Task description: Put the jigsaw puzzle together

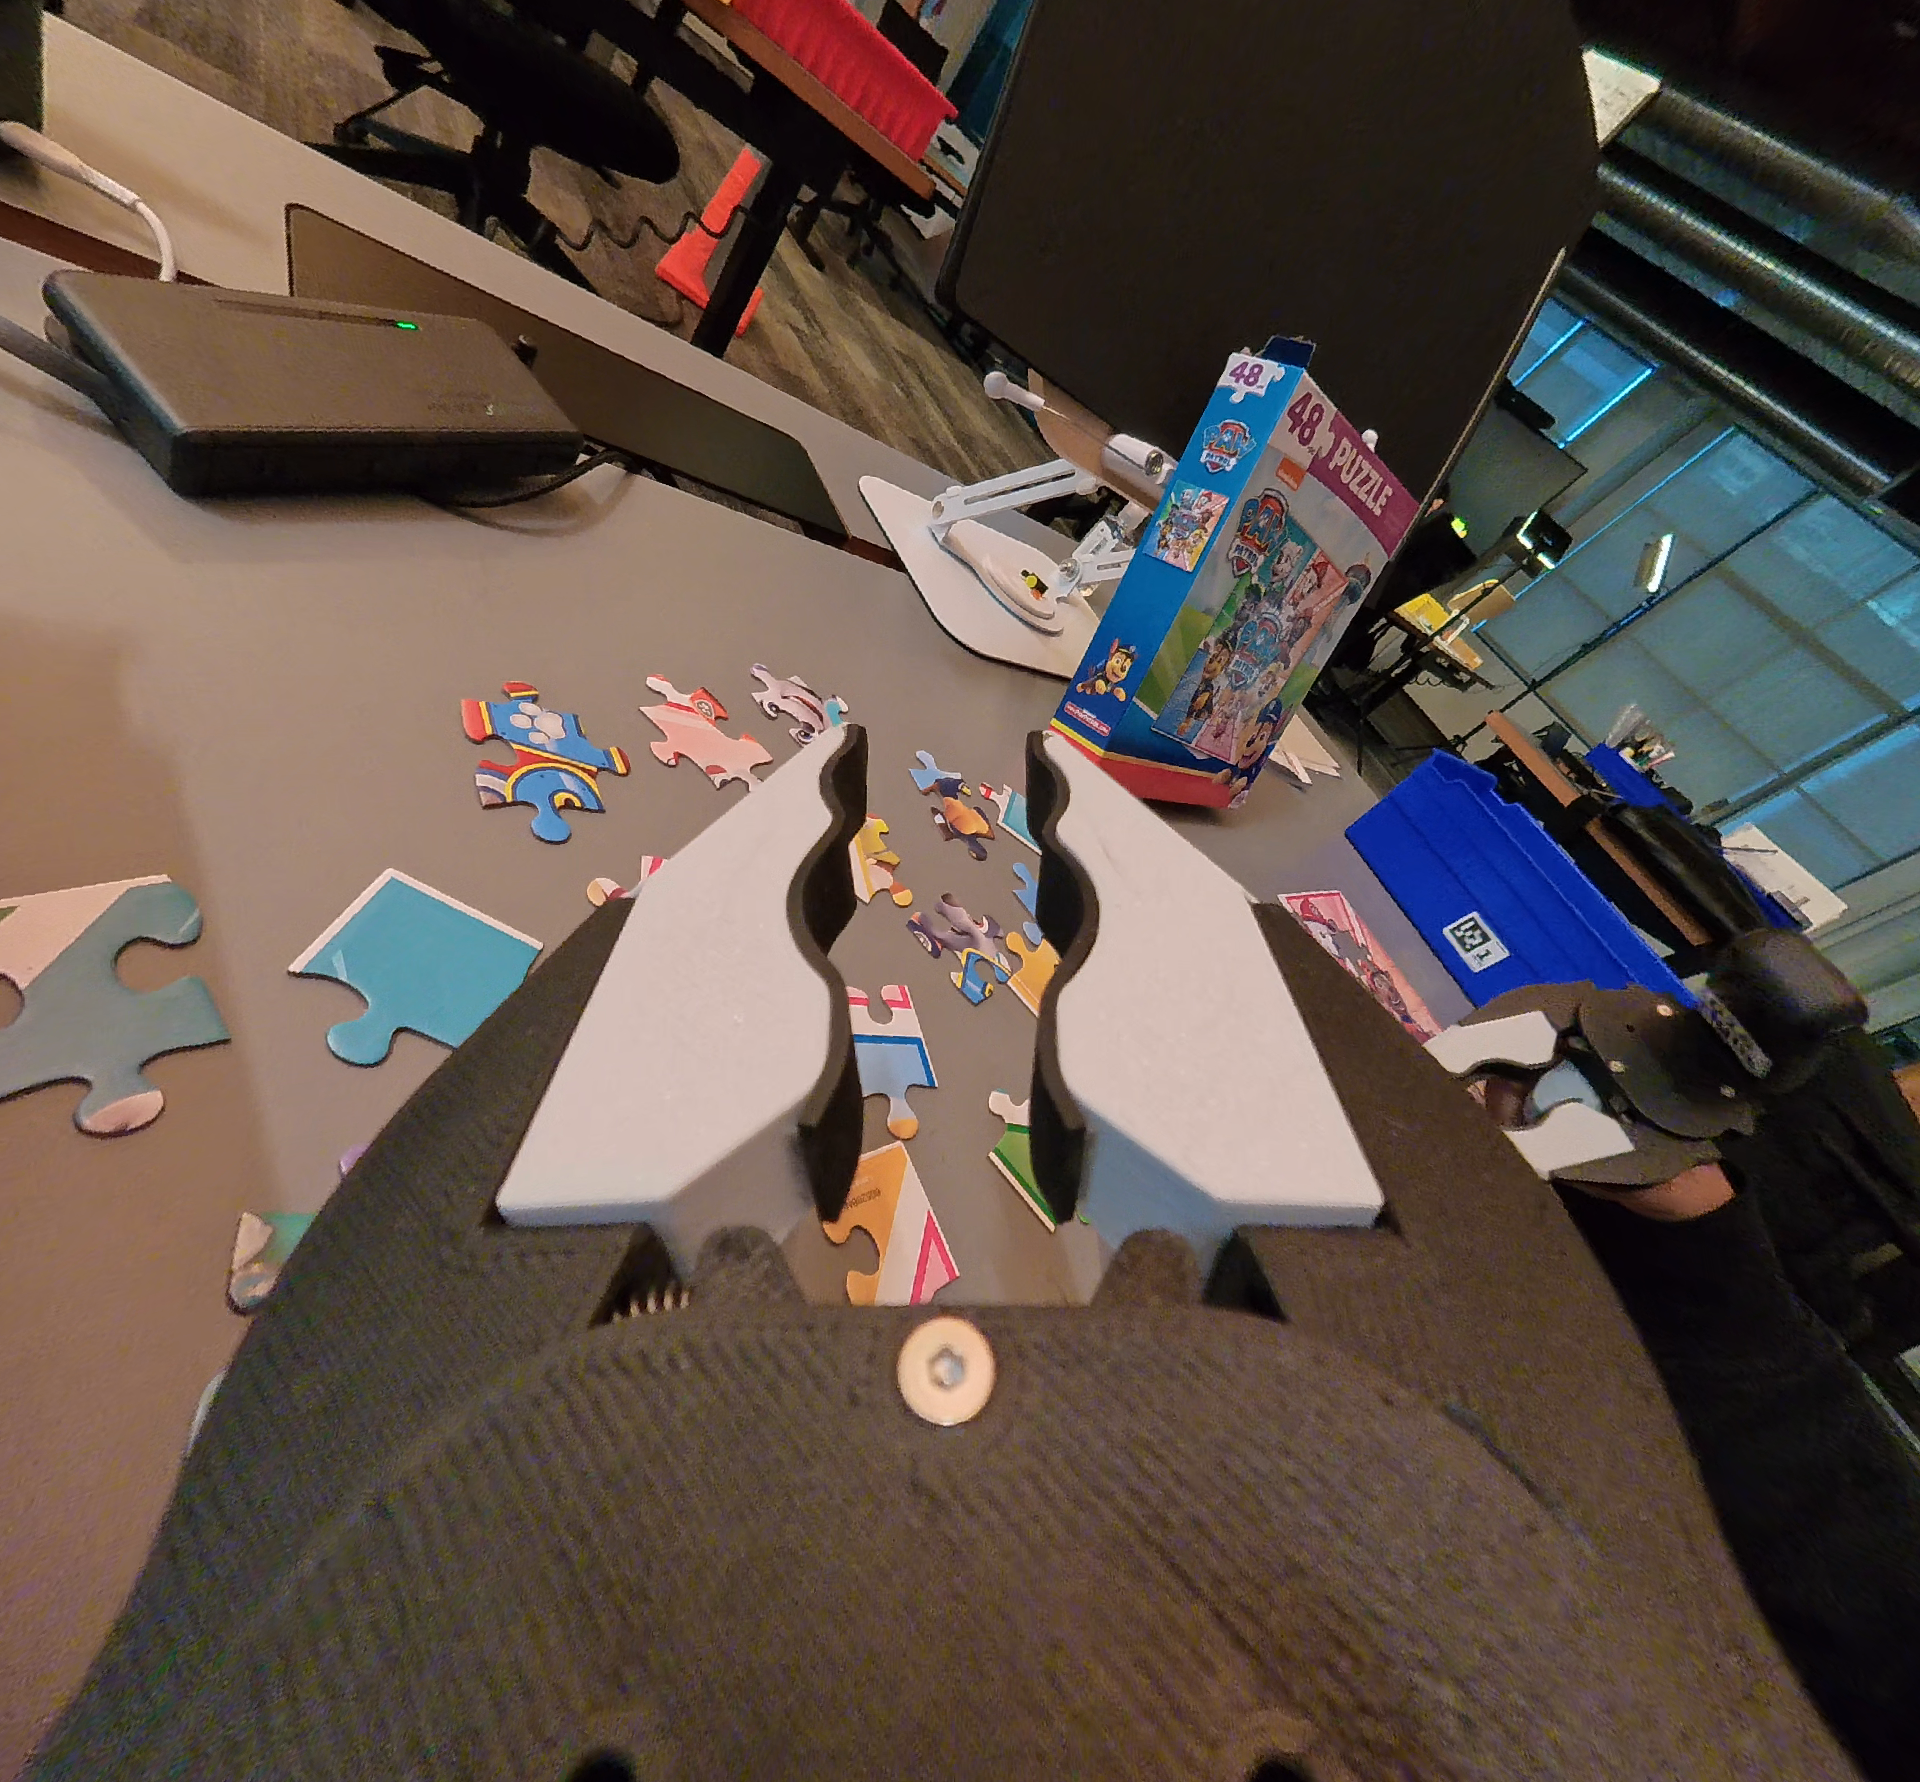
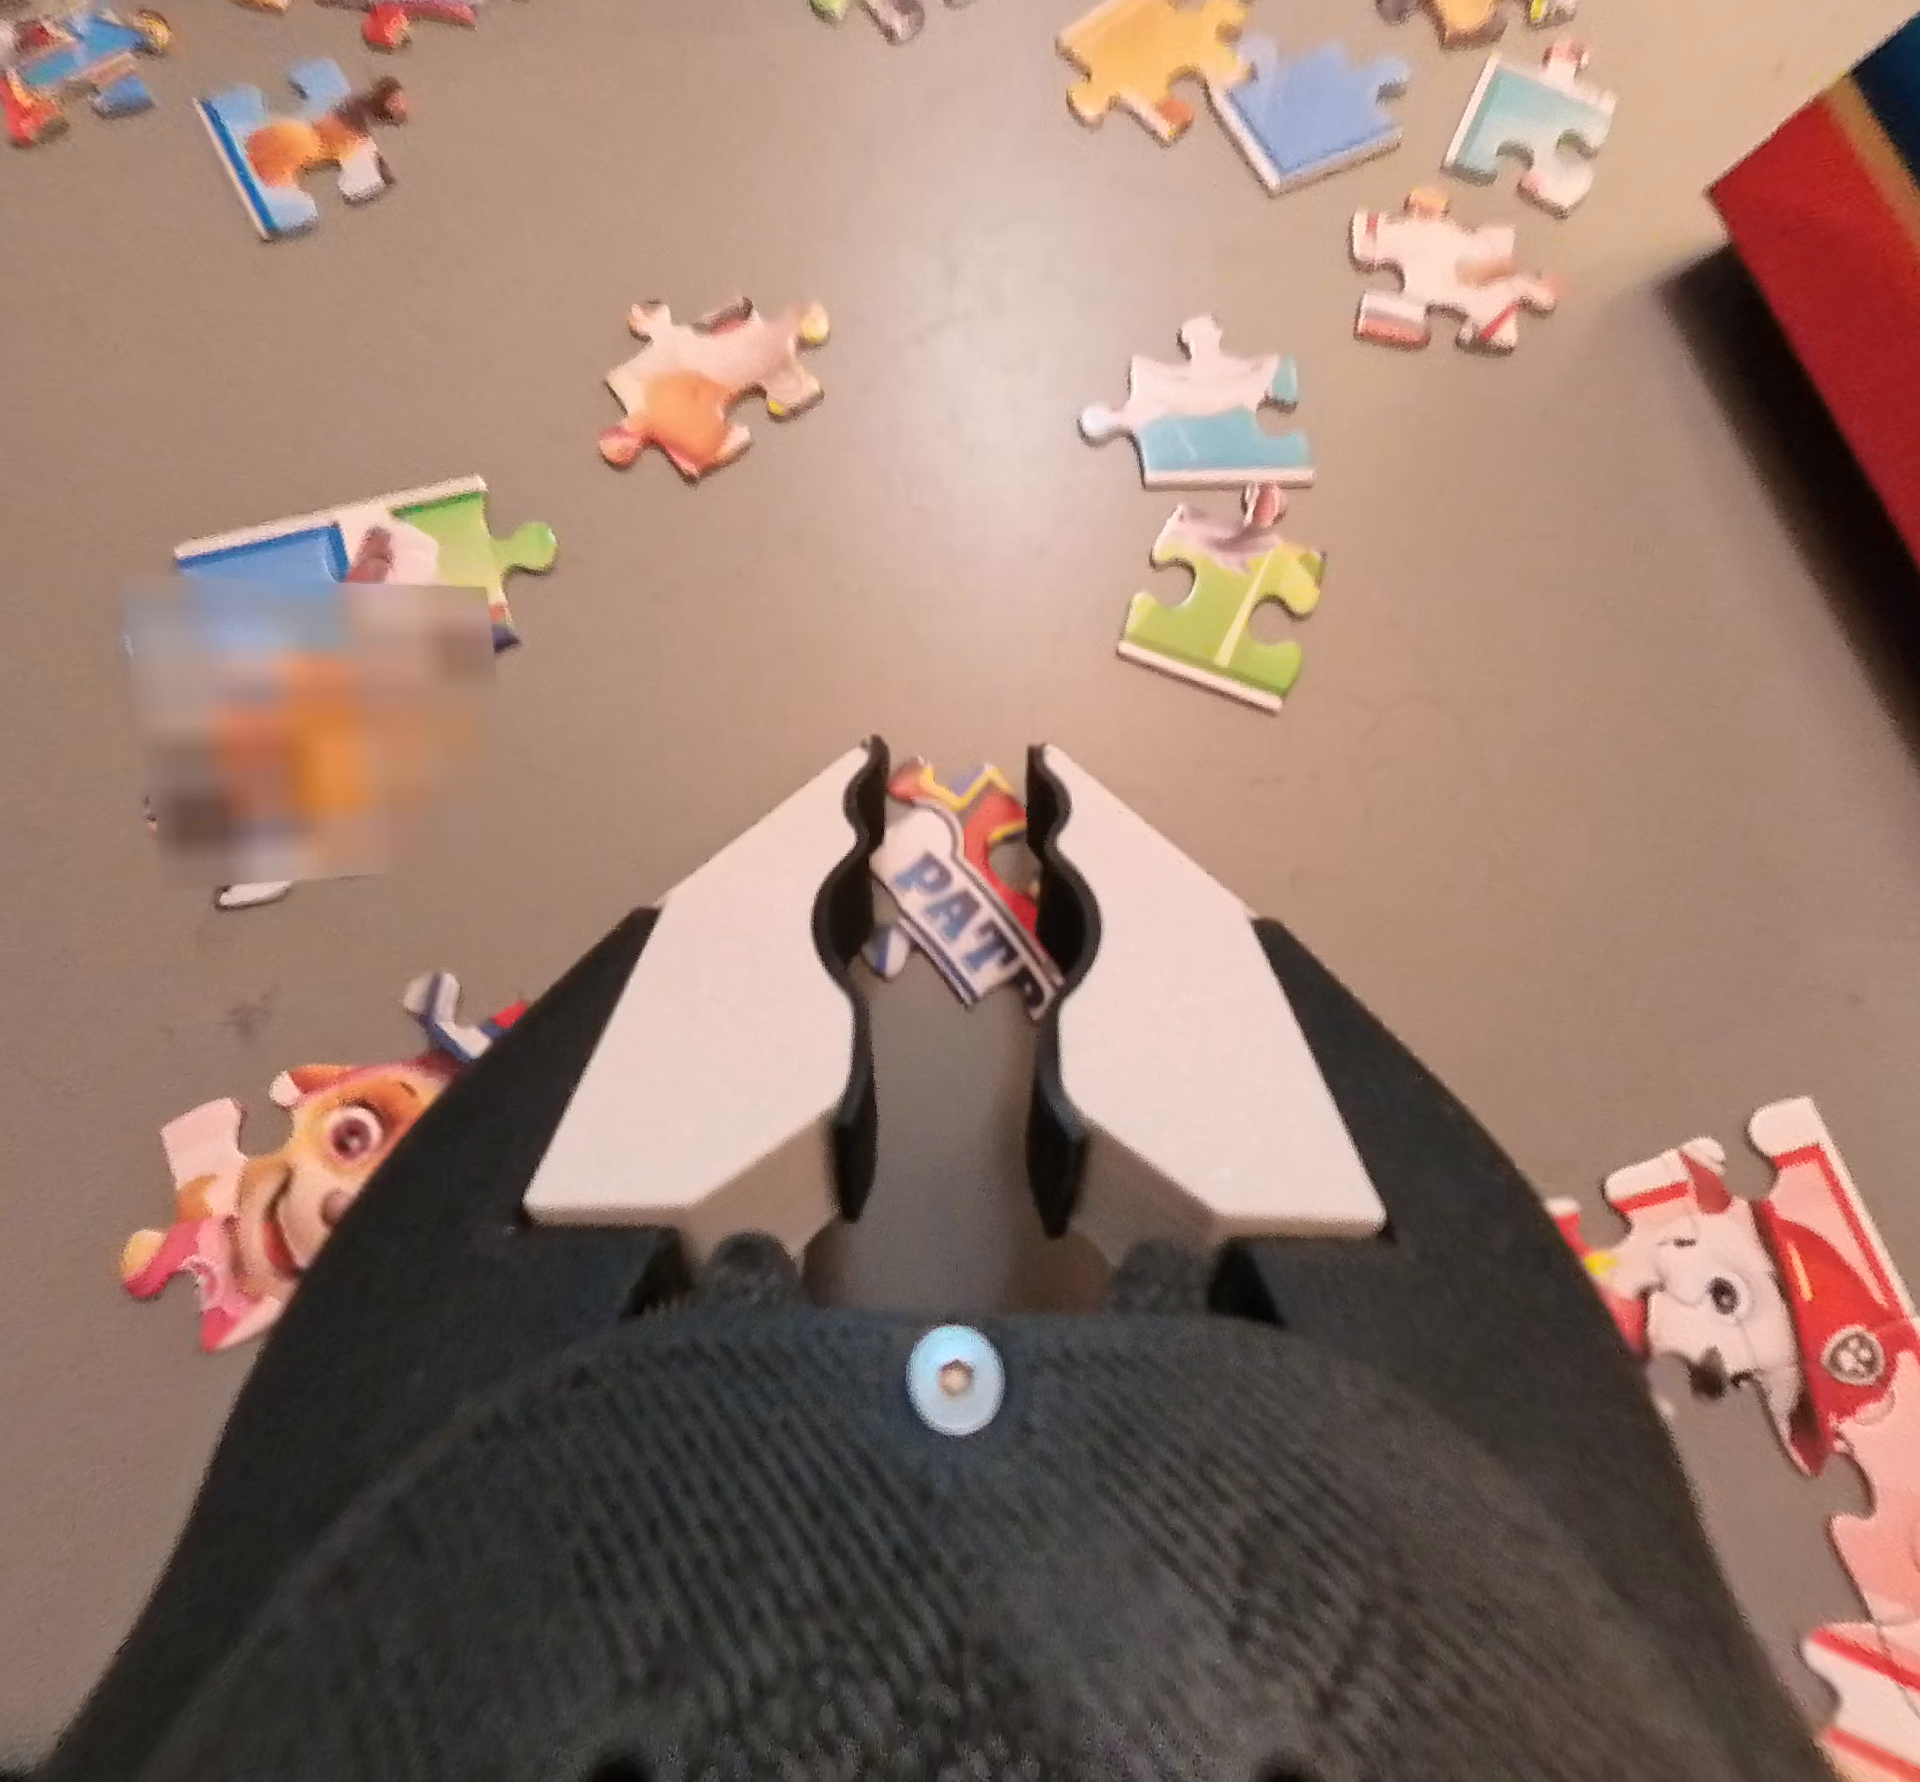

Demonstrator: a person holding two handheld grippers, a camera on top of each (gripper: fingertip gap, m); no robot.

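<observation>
Right wrist view, centre frame: right gripper (image 2: 954, 766) jaws clamped on a red, white and blue puzzle piece (image 2: 961, 885) above the grey table (image 2: 935, 537). Left wrist view: left gripper (image 1: 945, 745) jaws apart, bare, over scattered pieces (image 1: 951, 802); puzzle box (image 1: 1236, 589) upper right.

I count one upright blue cardboard puzzle box (image 1: 1236, 579), one blue plastic bin (image 1: 1507, 880), one black flat dock (image 1: 301, 382).

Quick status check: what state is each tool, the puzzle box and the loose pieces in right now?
Left tool: open, holding nothing, above loose pieces.
Right tool: closed on a red, white and blue puzzle piece.
Puzzle box: standing upright, top flap open.
Loose pieces: scattered flat, picture side up.
Black device: green light on.
</observation>
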